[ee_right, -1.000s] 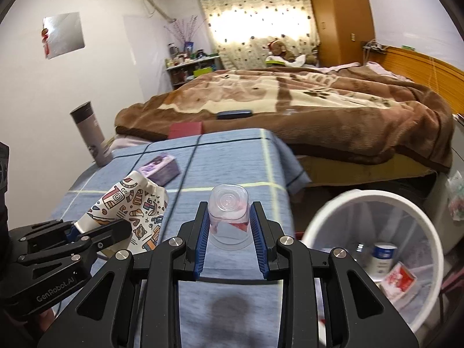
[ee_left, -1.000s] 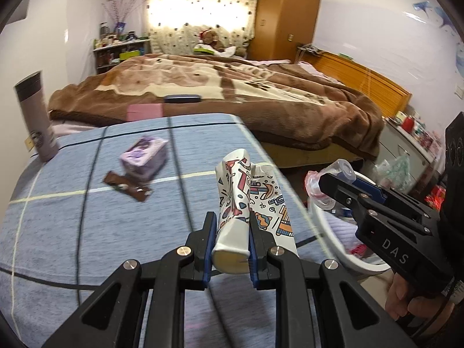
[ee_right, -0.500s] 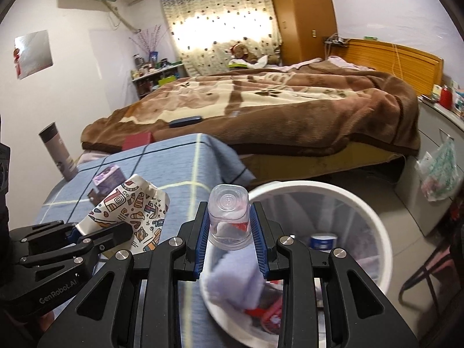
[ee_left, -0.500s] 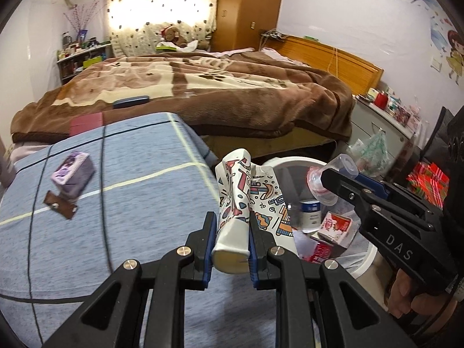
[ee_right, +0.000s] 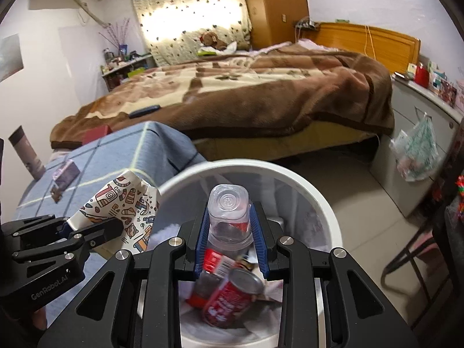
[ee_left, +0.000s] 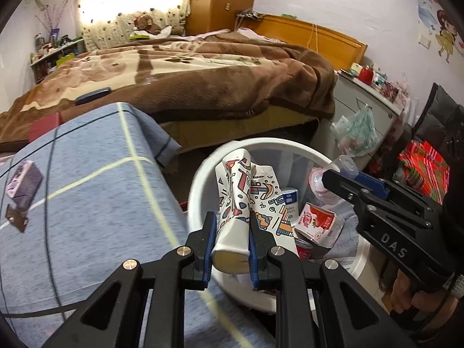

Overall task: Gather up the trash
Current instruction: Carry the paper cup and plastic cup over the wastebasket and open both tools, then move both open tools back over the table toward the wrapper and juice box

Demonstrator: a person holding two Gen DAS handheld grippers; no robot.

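Observation:
My left gripper is shut on a crushed patterned paper cup and holds it over the near rim of the white trash bin. My right gripper is shut on a clear plastic bottle and holds it above the open bin. The bin holds a red can, a red carton and other waste. The right gripper also shows in the left wrist view, and the left gripper with the cup shows in the right wrist view.
The blue checked table to the left carries a small purple box and a brown wrapper. A grey tumbler stands at its far left. A bed with a brown blanket lies behind. A grey cabinet stands right.
Both grippers have swung right from over the table to over the trash bin, each still holding its item. The bin's contents have come into view.

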